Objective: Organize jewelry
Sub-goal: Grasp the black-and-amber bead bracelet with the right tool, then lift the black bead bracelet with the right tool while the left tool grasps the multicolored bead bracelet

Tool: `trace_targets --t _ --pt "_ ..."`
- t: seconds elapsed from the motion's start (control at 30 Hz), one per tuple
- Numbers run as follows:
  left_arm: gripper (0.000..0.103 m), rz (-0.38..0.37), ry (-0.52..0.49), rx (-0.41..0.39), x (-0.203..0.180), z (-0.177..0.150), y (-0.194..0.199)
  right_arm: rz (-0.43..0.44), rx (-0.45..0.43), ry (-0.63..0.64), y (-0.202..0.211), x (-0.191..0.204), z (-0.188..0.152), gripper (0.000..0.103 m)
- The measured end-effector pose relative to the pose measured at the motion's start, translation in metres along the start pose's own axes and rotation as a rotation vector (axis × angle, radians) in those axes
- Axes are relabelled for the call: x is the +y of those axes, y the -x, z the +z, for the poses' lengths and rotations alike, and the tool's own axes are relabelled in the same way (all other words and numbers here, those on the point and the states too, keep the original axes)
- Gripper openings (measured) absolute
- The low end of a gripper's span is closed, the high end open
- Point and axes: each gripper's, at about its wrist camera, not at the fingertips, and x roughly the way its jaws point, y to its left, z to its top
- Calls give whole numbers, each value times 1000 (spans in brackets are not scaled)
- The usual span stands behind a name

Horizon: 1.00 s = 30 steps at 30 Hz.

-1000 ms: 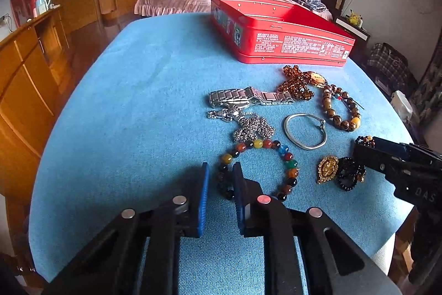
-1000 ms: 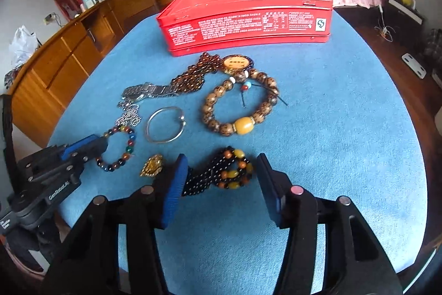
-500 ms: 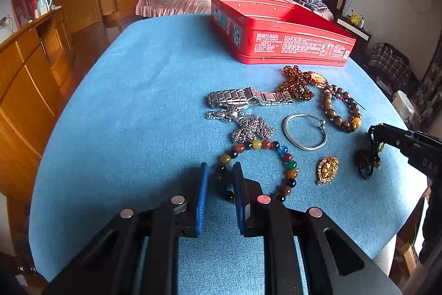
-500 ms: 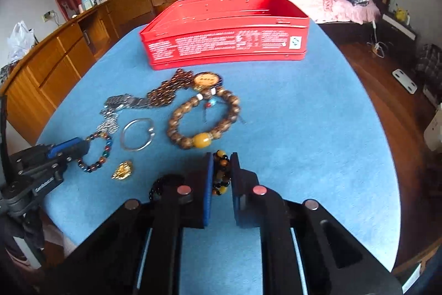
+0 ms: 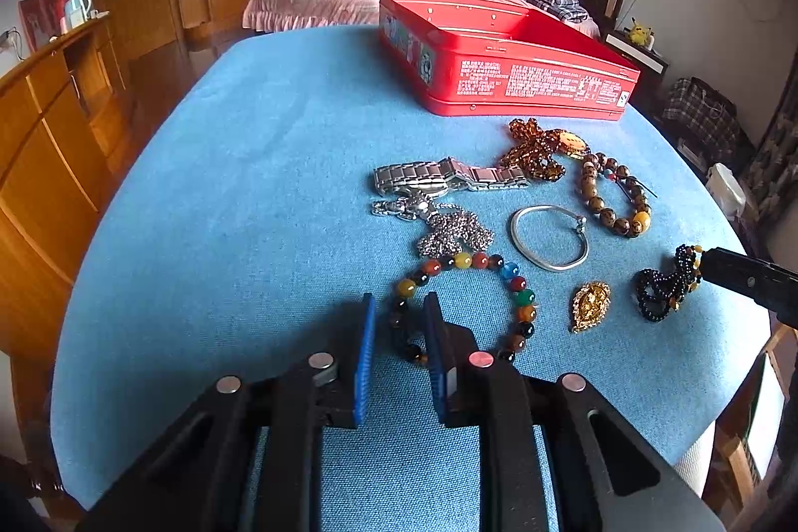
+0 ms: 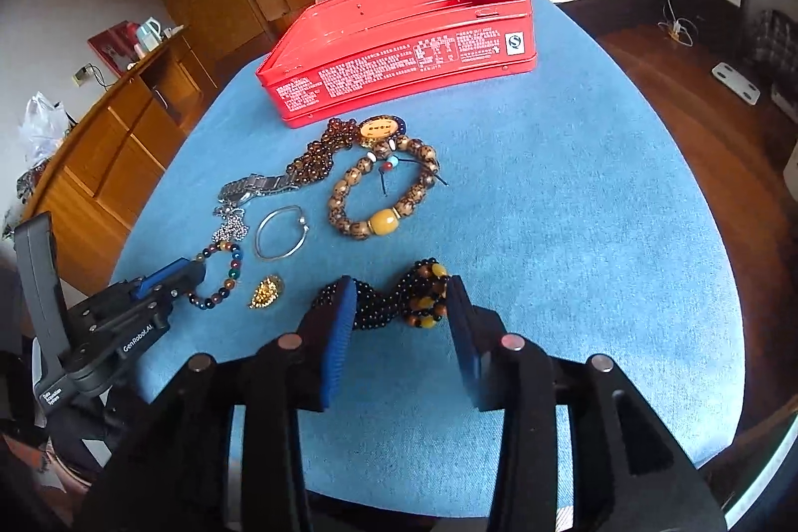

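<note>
On the left, the left gripper point(image 5: 396, 322) is narrowed around the near-left arc of the multicoloured bead bracelet point(image 5: 469, 302), whose round glossy beads lie on the blue, short-napped cloth of the table point(image 5: 249, 183); I cannot tell whether the pads actually pinch it. Those smooth beads could roll out sideways if the pads only graze them. Moving right, a heap of silver chain point(image 5: 444, 228) touches that bracelet and might drag along when it is lifted. Next come a plain silver bangle point(image 5: 548, 238), a gold filigree pendant point(image 5: 590, 305) and a wooden-bead bracelet point(image 5: 611, 203). Farther right, the right gripper point(image 6: 399, 312) is opening, with the black-and-amber beaded strand point(image 6: 399, 300) bunched between its jaws and resting on the cloth; a loose loop may snag a pad. The red metal tin point(image 5: 503, 63) stands open at the far side.
</note>
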Motion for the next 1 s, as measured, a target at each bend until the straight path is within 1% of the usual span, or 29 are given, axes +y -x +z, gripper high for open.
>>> trace_targets --t 0.07,0.1,0.13,0.3,0.37,0.43,0.5,0.63,0.7,0.77,0.8,0.83,1.0 --pt "20 -2 1 -1 0 0 0 -3 1 26 0 2 1 39" --pt "20 -2 2 0 1 0 0 -6 2 33 -2 2 2 44" --pt "20 -3 2 0 1 0 0 -6 5 25 -5 0 3 45" --pt "21 -3 -3 -1 0 0 0 18 59 13 -20 -3 0 45" --pt "21 -8 2 1 1 0 0 24 56 29 -18 0 -4 43" --pt "22 -8 4 1 0 0 0 75 75 37 -16 4 -8 39" --pt "24 -7 2 1 0 0 0 112 100 62 -15 11 -14 39" --pt "25 -4 -2 0 -1 0 0 119 112 112 -9 21 -19 39" --pt "26 -9 2 1 -1 0 0 101 91 128 -5 20 -17 40" --pt "26 -12 7 2 -1 -1 0 74 75 152 -4 19 -12 45" --pt "26 -12 8 1 -1 -1 0 74 73 165 -7 19 -9 50" --pt "26 -12 7 0 -2 -1 0 78 68 180 -8 20 -7 52" --pt "28 -18 8 0 -1 -2 1 87 100 235 -24 27 -8 53"
